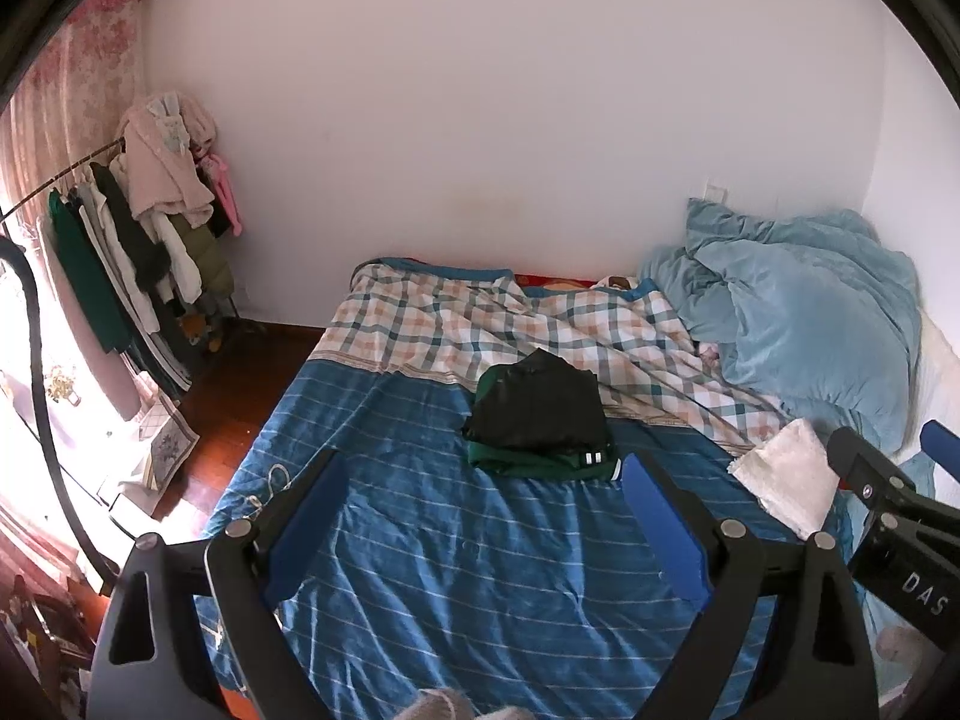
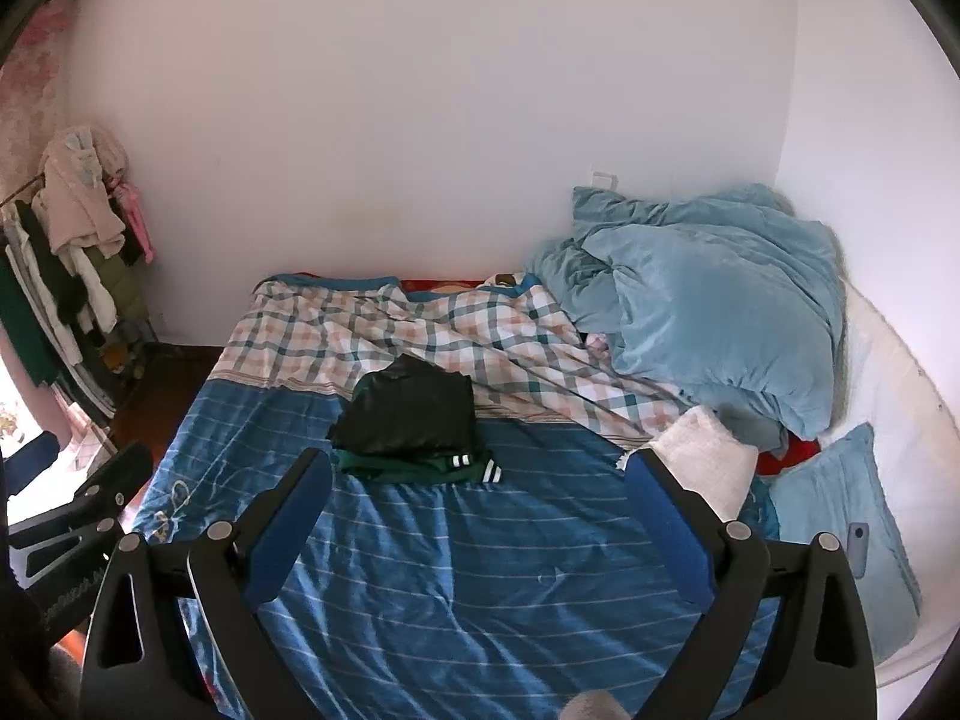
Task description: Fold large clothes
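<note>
A folded pile of dark clothes point(image 1: 540, 414), black on top of a green garment with white cuff stripes, lies in the middle of the bed point(image 1: 420, 540); it also shows in the right wrist view point(image 2: 411, 420). A folded white cloth point(image 1: 786, 474) lies at the bed's right side, also in the right wrist view point(image 2: 708, 456). My left gripper point(image 1: 483, 480) is open and empty, held above the blue striped sheet, short of the pile. My right gripper point(image 2: 480, 480) is open and empty, also above the sheet, near the pile and the white cloth.
A plaid cover point(image 1: 480, 324) lies across the far half of the bed. A crumpled light-blue quilt point(image 1: 810, 312) is heaped at the right by the wall. A clothes rack point(image 1: 138, 228) with hanging garments stands at the left. A blue pillow point(image 2: 840, 510) lies at the right.
</note>
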A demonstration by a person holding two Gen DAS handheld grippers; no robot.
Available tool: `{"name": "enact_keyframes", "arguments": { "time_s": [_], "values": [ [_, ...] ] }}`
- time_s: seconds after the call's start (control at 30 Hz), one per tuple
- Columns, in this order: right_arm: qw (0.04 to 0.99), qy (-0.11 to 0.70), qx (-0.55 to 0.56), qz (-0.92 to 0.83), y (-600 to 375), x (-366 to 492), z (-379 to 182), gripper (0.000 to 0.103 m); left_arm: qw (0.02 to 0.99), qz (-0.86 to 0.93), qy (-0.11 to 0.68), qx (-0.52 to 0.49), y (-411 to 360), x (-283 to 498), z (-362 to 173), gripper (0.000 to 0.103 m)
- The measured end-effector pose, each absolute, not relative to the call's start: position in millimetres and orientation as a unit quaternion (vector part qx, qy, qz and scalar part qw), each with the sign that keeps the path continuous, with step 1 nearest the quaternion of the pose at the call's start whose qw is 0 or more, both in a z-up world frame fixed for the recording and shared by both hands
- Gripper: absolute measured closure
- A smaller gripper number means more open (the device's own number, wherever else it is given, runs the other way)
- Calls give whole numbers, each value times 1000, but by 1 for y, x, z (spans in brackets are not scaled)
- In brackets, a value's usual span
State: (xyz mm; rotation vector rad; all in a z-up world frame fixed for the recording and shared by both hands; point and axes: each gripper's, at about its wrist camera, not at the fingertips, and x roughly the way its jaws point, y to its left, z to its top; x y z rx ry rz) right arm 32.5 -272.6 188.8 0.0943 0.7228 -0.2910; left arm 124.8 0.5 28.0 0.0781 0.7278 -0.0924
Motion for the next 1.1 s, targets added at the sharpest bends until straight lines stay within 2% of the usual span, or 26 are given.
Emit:
{"name": "enact_keyframes", "arguments": {
  "time_s": [1.1],
  "values": [
    [924, 351, 50, -147, -264, 16, 183, 2, 931, -45, 360, 43, 5, 119, 31, 8]
  ]
}}
